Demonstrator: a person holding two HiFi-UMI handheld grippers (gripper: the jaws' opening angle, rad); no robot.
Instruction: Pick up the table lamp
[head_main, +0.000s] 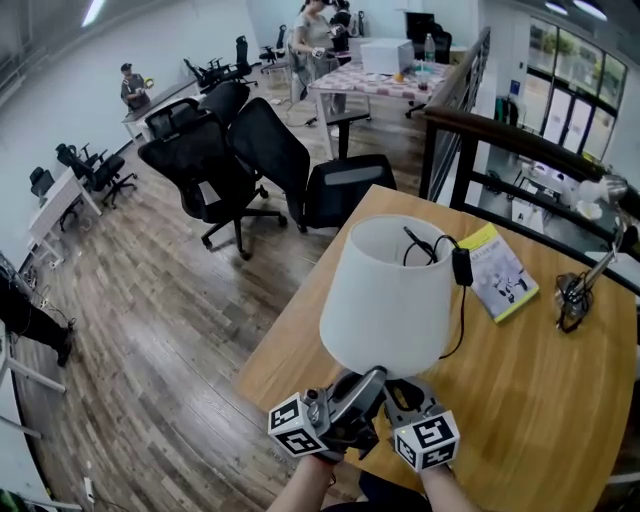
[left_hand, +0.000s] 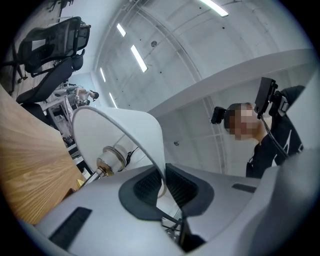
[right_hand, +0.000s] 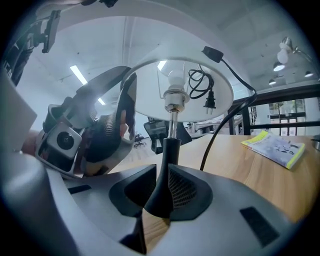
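The table lamp (head_main: 392, 293) has a white shade, a thin metal stem and a black foot. It stands over the near edge of the wooden table (head_main: 540, 400). Its black cord and plug (head_main: 452, 262) hang over the shade's top. My left gripper (head_main: 362, 392) is shut on the shade's lower rim (left_hand: 161, 176); the bulb socket (left_hand: 112, 158) shows inside the shade. My right gripper (right_hand: 161, 192) is shut on the lamp's black stem (right_hand: 168, 155) just under the shade (right_hand: 150, 95). The lamp's foot is hidden by the jaws.
A yellow-edged booklet (head_main: 500, 270) lies on the table behind the lamp, and a small dark metal object (head_main: 572, 296) lies at the right. Black office chairs (head_main: 215, 165) stand on the wood floor to the left. A railing (head_main: 470, 140) runs behind the table.
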